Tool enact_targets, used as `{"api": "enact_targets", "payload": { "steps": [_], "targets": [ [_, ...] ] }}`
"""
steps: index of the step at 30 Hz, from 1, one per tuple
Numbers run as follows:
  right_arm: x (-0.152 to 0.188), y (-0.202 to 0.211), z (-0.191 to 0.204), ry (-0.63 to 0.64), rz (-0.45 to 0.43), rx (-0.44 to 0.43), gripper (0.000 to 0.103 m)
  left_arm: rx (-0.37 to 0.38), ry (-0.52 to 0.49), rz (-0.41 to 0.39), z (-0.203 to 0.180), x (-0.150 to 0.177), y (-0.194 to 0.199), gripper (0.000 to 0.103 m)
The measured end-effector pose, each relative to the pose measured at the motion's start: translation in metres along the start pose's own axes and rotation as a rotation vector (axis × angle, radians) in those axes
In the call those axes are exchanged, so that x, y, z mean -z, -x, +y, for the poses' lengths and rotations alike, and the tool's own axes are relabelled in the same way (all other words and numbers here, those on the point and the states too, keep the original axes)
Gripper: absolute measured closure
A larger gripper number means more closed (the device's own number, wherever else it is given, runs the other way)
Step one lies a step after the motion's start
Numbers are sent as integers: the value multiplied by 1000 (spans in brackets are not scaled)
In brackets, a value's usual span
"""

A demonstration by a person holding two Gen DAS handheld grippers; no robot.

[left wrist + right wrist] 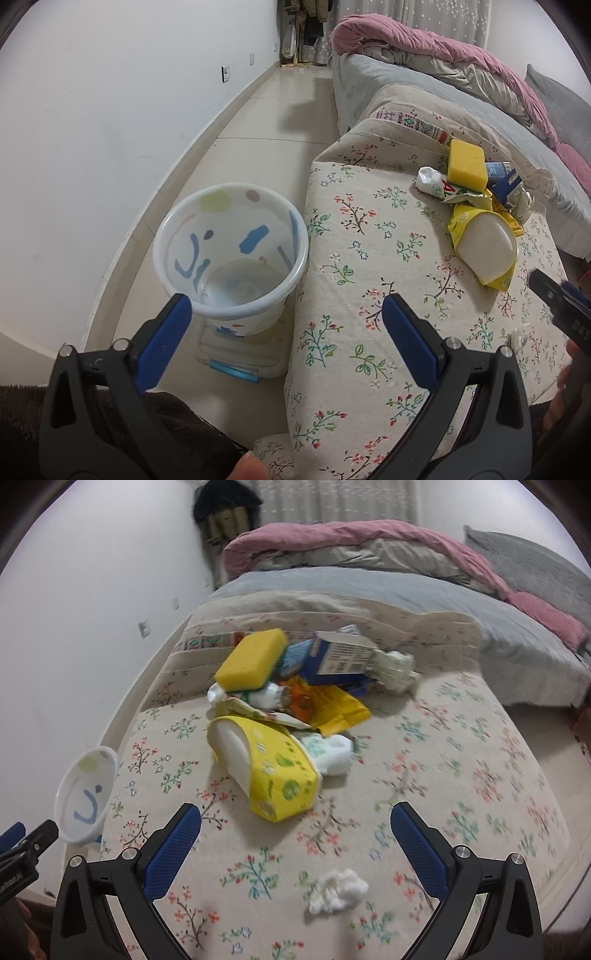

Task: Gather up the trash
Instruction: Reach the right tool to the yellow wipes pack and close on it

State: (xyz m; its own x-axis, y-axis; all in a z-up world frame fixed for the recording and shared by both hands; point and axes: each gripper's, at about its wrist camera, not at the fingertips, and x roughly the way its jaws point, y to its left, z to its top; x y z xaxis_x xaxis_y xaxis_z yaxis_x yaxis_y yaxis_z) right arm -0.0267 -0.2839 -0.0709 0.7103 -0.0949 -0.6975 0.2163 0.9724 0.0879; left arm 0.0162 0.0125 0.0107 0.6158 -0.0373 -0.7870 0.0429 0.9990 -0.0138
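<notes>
Both tongs are gaping wide, empty: we are holding our left gripper over the bin on the floor beside the flowered cushion, our right gripper above a crumpled tissue, near the trash pile with its yellow sponge.

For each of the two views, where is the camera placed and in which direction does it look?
Left wrist: on the left hand-held gripper, looking forward and down at the white bin on the floor beside the floral cushion; open blue fingers and a fingertip show.
Right wrist: on the right hand-held gripper, looking down across the cushion at the yellow sponge and crumpled tissue; open fingers show.
Shared: the bin, cushion, trash pile, bed; each view catches the other gripper at its edge.
</notes>
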Motion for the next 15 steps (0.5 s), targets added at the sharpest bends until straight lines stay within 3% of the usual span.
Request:
{"api": "enact_targets", "payload": {
  "steps": [8, 15],
  "targets": [
    [-19, -39, 15, 61, 48, -62, 28, 9, -18, 32, 0, 2, -11, 1],
    [-23, -58, 24, 105, 62, -72, 45, -10, -30, 38, 4, 0, -16, 1]
  ]
}}
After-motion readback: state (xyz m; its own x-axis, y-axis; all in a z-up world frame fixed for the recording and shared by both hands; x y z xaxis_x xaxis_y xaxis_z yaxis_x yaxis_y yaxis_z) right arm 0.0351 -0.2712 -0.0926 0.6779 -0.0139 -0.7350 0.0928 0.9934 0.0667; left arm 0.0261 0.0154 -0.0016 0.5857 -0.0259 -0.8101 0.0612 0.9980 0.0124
